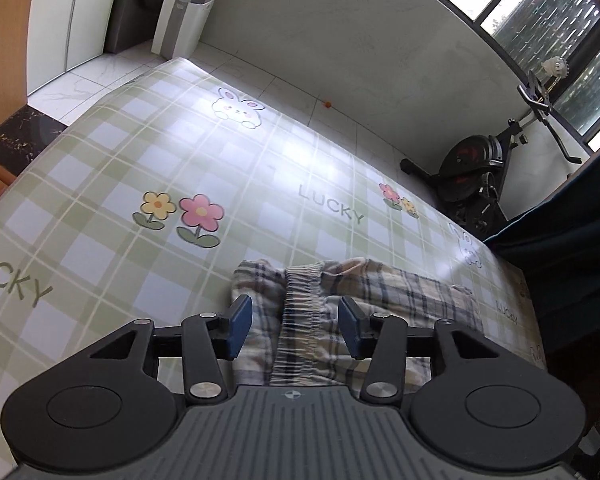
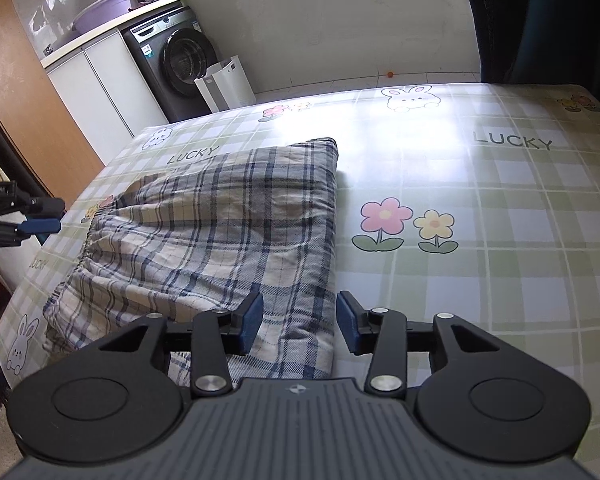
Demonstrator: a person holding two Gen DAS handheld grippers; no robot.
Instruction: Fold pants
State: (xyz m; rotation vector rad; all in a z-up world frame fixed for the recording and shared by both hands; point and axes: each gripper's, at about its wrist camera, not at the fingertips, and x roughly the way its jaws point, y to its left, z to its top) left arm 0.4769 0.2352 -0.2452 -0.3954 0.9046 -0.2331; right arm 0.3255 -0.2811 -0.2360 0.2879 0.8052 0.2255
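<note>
The plaid pants (image 2: 228,216) lie folded on my checked surface (image 2: 500,280). My left gripper (image 1: 296,326) hangs part open above their waistband, gripping nothing. My right gripper (image 2: 300,322) is part open too, over the near fold edge, pads off the cloth.

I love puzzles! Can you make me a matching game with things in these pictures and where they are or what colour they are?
Things:
1. pants
2. washing machine
3. basin
4. small ball

Clues:
A. orange, on the floor by the wall
B. purple, up on the counter
C. plaid, folded on the tablecloth
D. dark grey, beside the white cabinet

Pairs: 1-C, 2-D, 3-B, 4-A
</note>
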